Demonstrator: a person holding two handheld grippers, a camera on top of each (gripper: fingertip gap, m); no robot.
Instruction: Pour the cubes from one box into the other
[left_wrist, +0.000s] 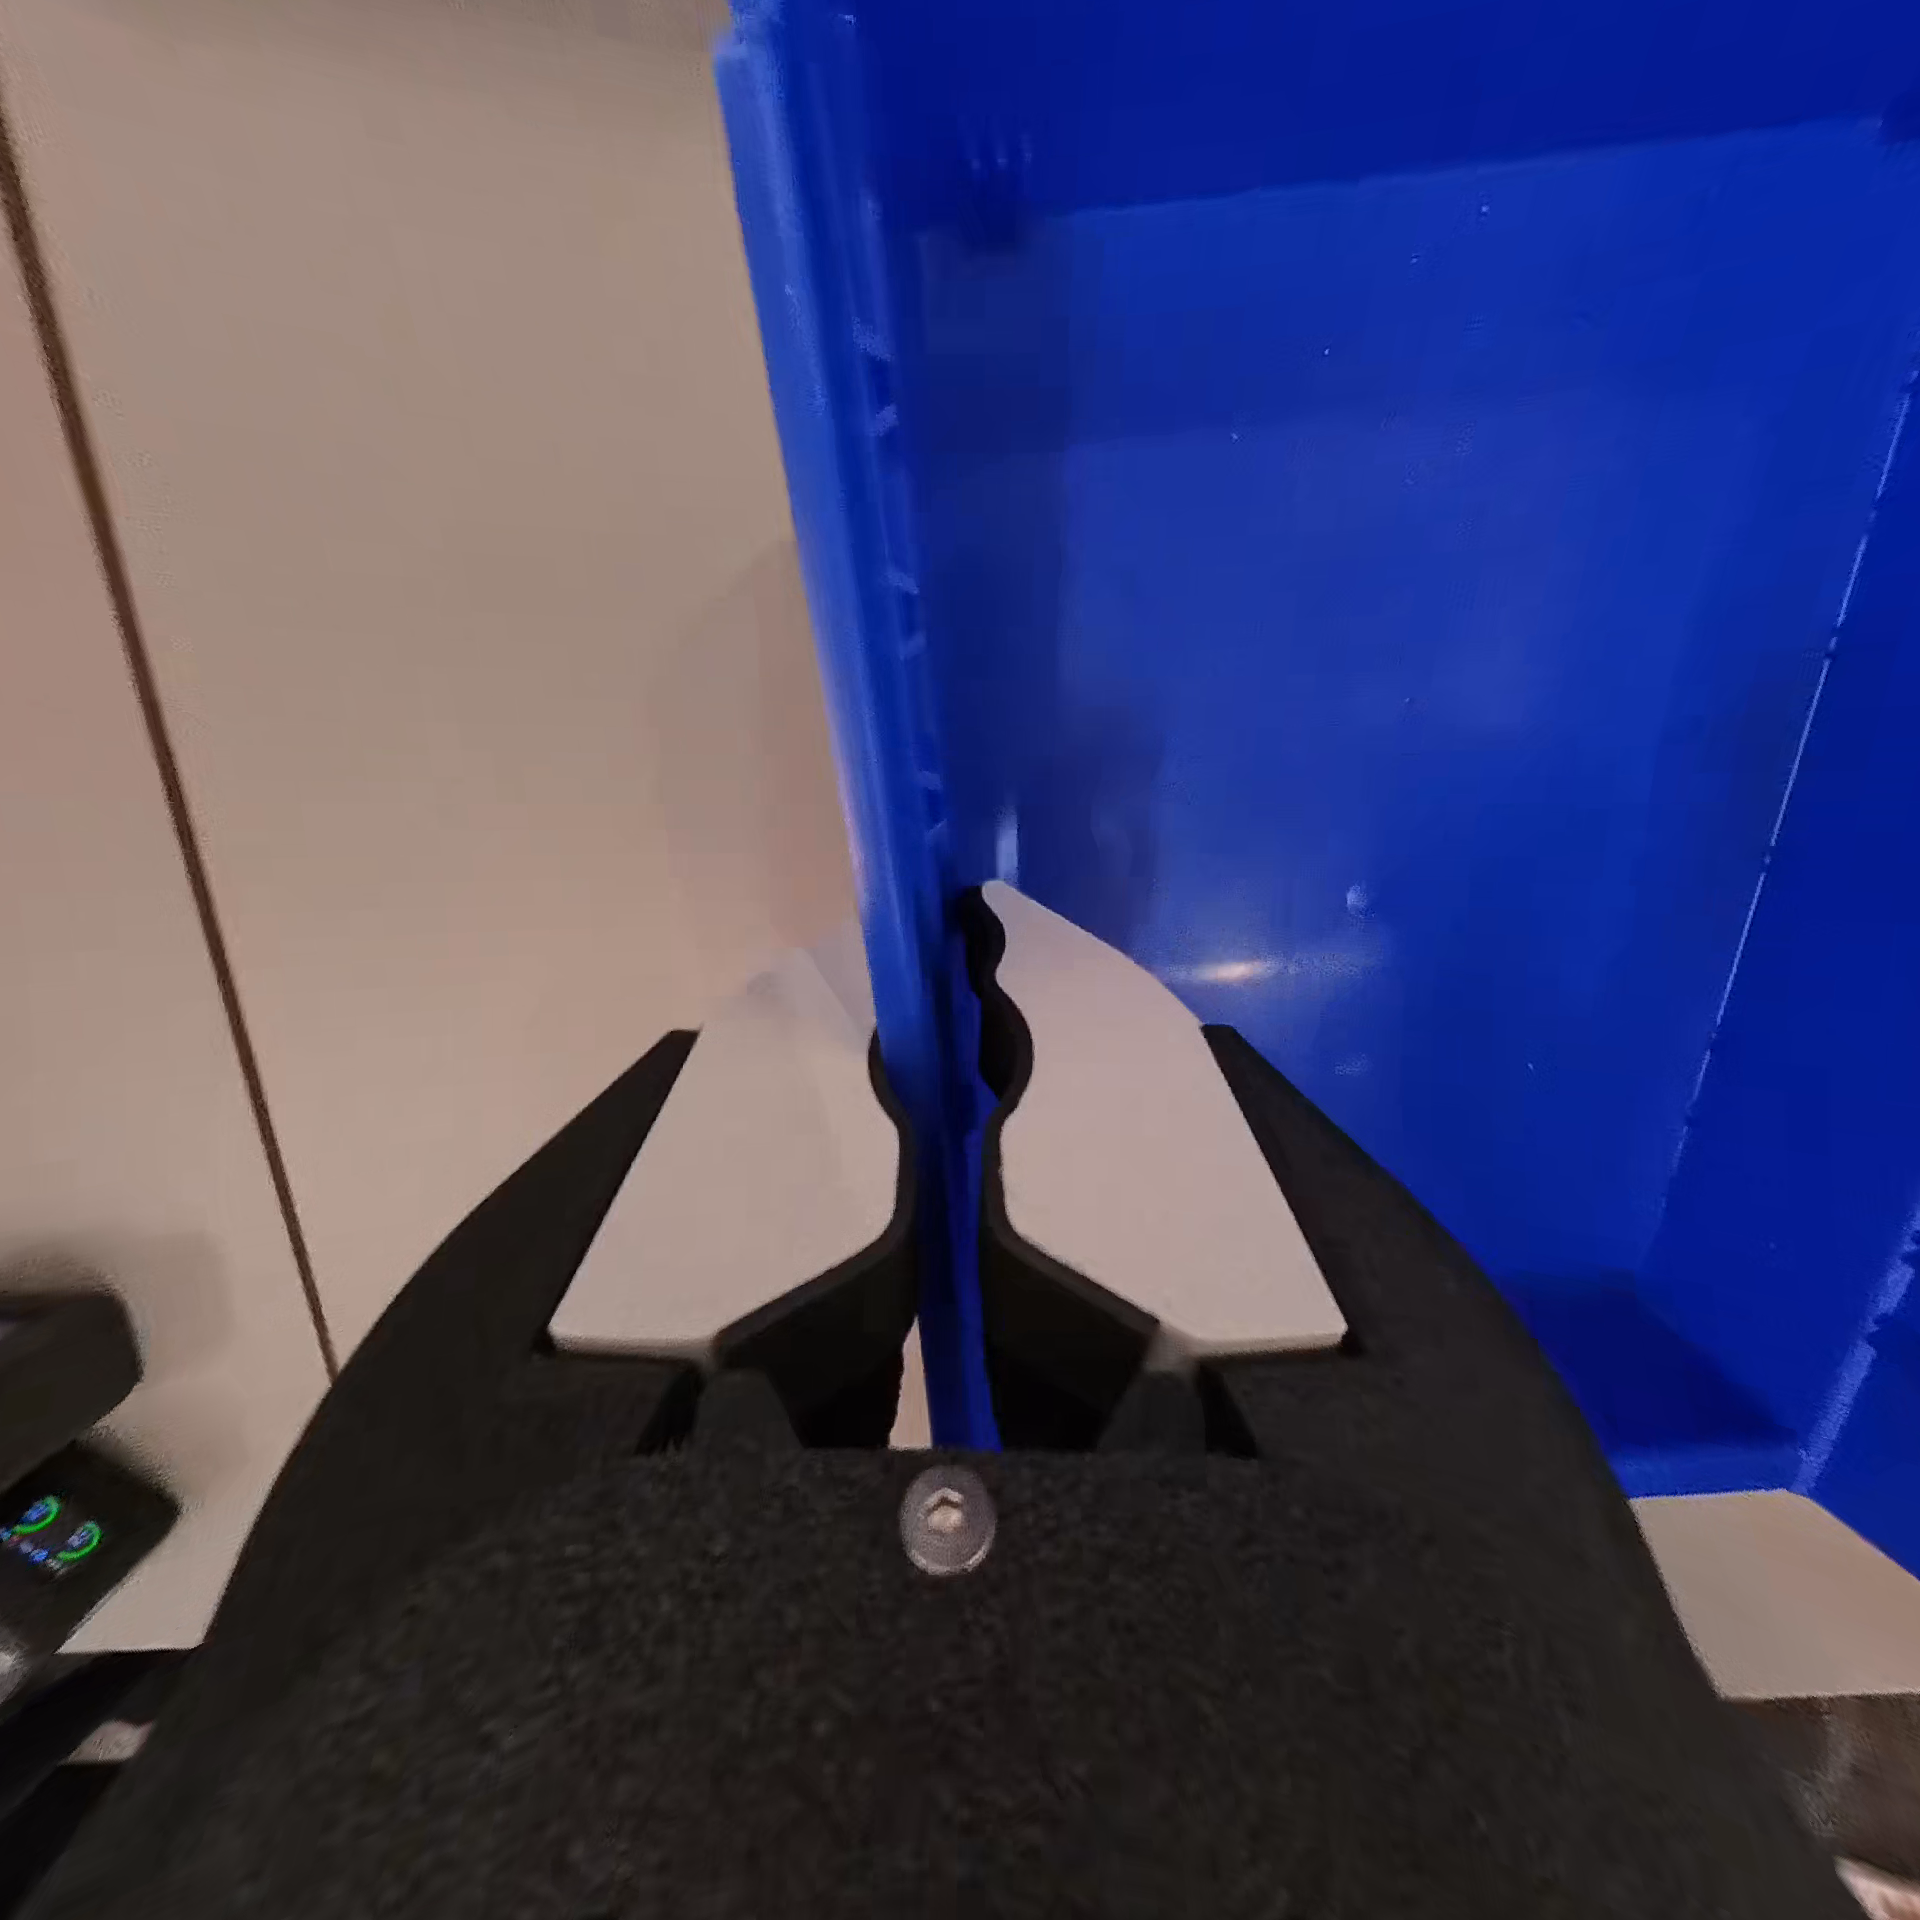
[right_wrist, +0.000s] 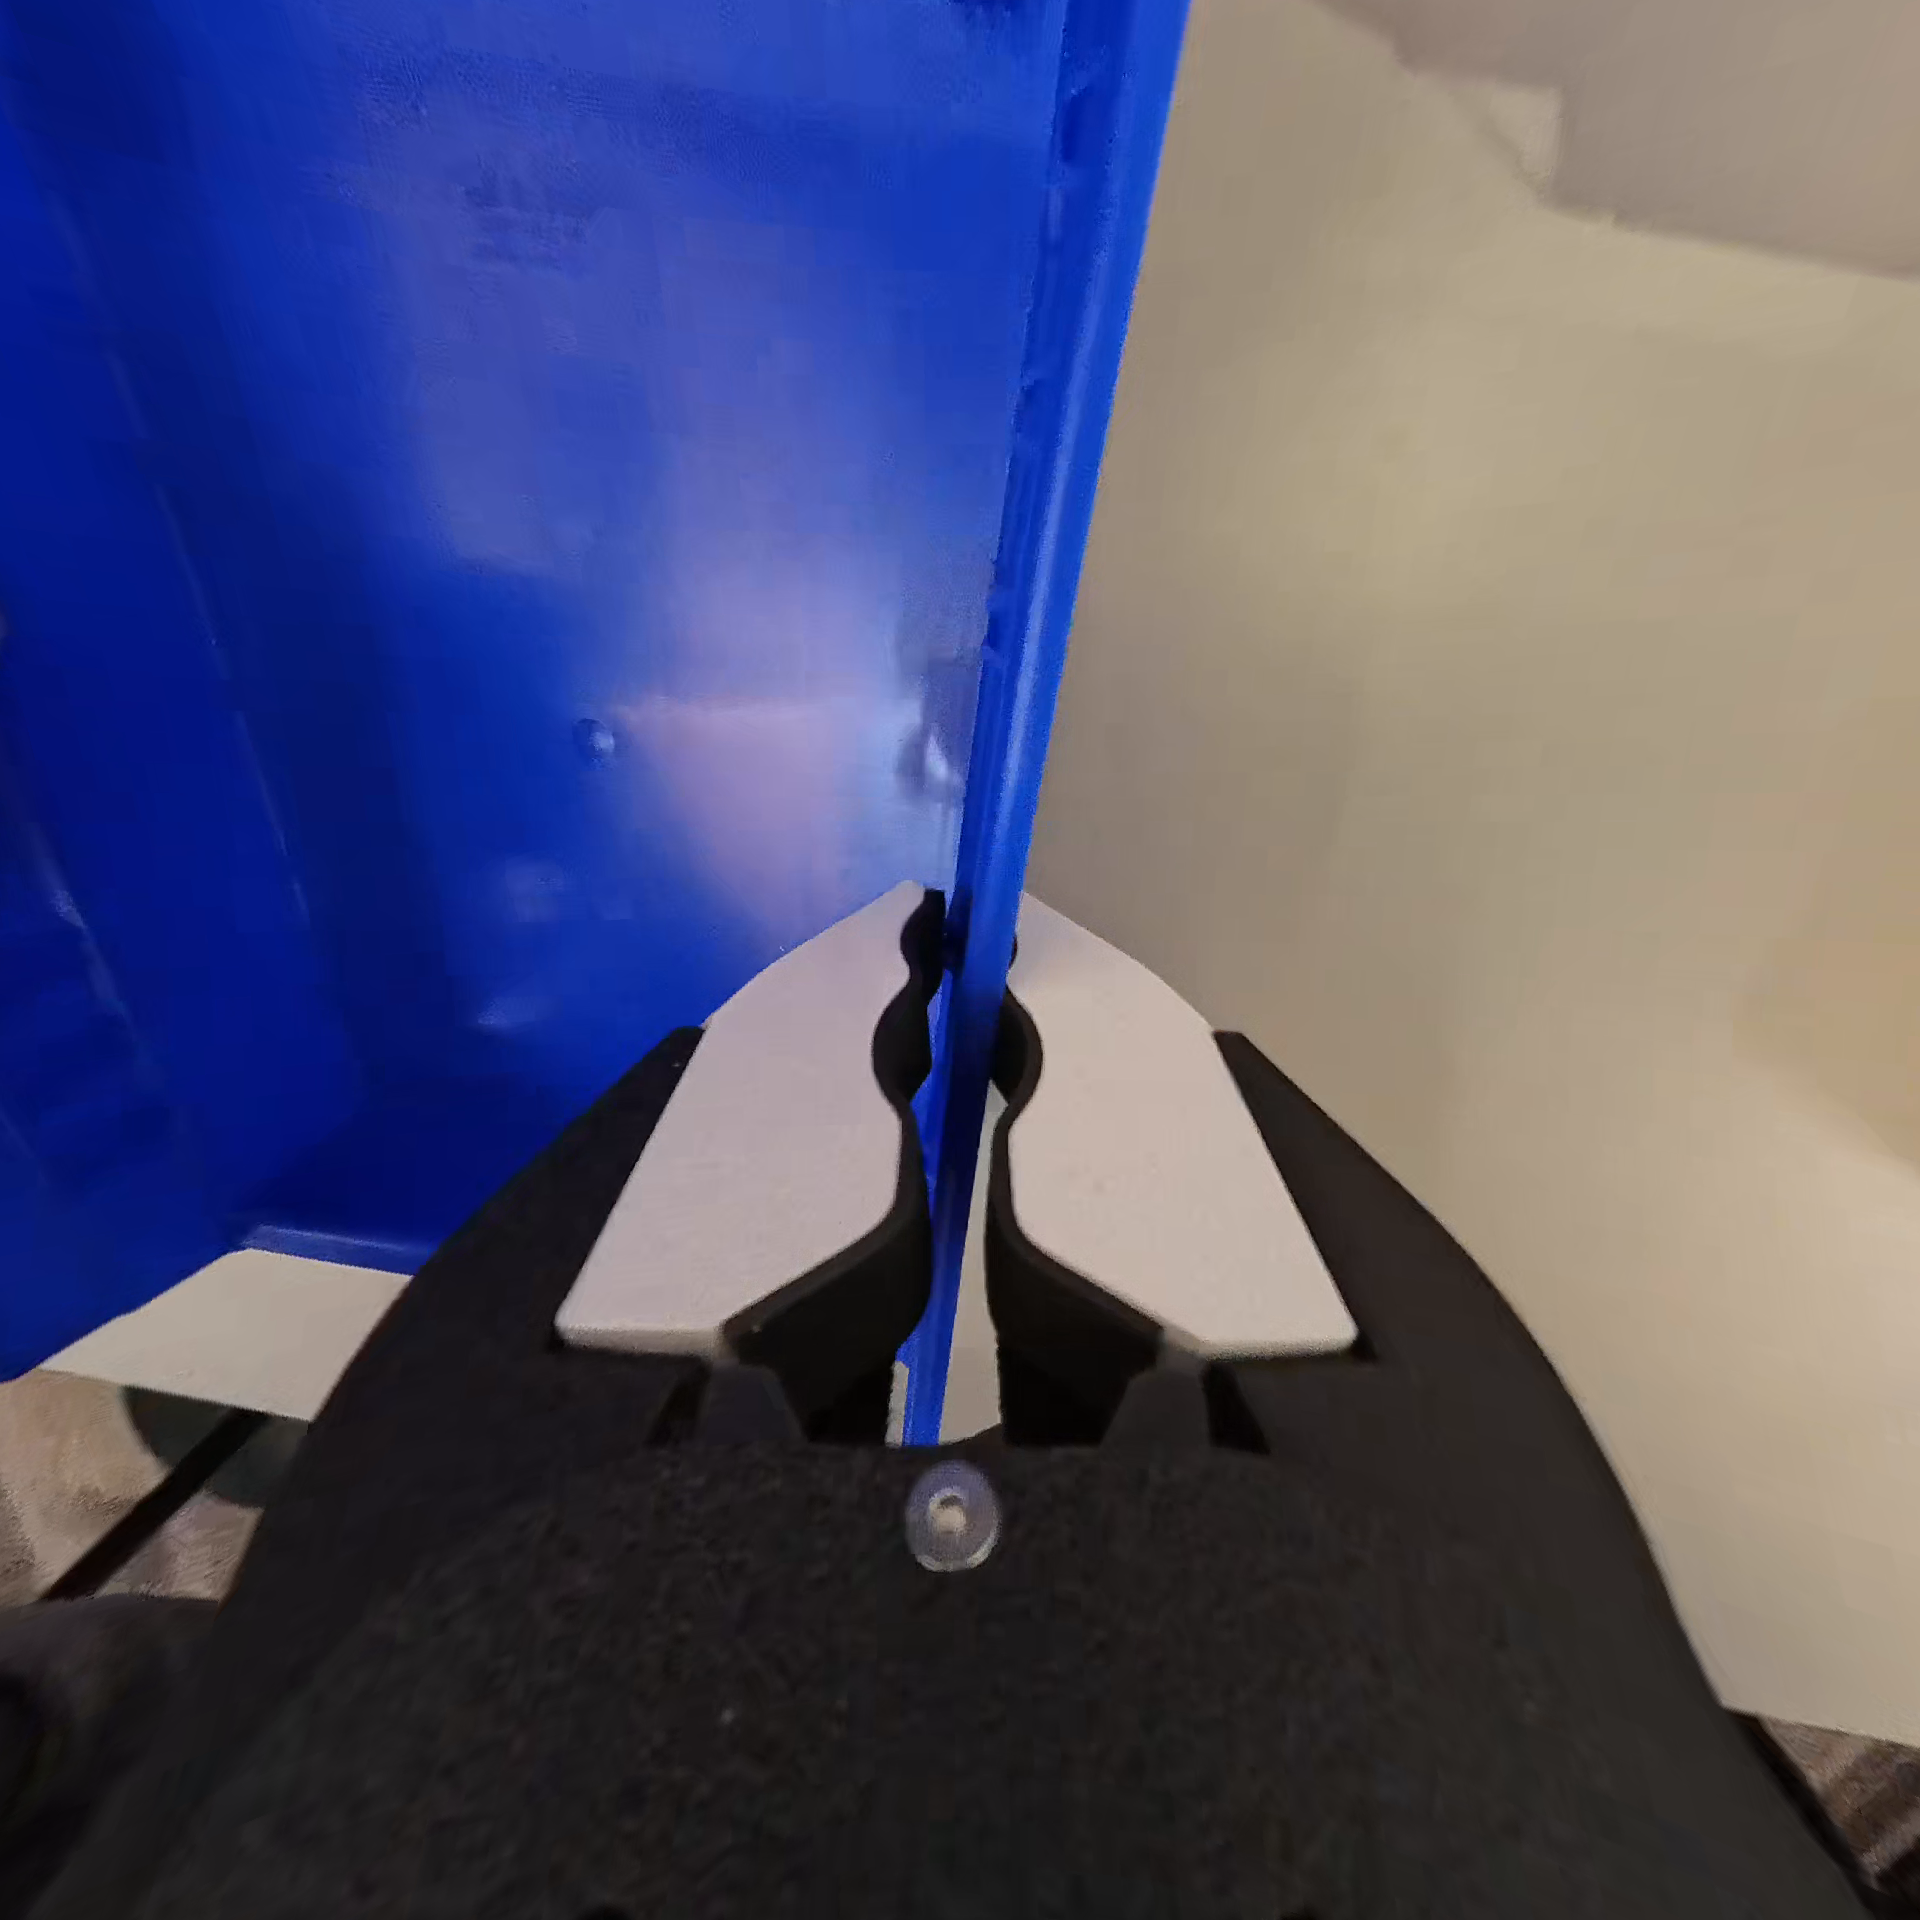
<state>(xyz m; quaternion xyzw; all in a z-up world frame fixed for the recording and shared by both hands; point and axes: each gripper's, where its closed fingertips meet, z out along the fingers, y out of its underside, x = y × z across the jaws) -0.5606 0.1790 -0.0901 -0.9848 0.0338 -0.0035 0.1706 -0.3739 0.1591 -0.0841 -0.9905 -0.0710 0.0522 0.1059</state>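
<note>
The left tongs (left_wrist: 948, 997), black with a grainy texture and pale wedge-shaped fingers (left_wrist: 1101, 1122), are clamped on the thin left wall of a glossy blue plastic box (left_wrist: 1403, 727). One finger lies inside the box, the other outside. The box's smooth, shiny interior spreads out to the right of these tongs, with no cubes in sight.

The right tongs (right_wrist: 961, 997) pinch the opposite wall of the blue plastic box (right_wrist: 520, 520) the same way, its interior stretching to their left. A matte cream tabletop (right_wrist: 1455, 831) lies beyond. Left of the left tongs sits a dark device (left_wrist: 62, 1548) with a small lit screen.
</note>
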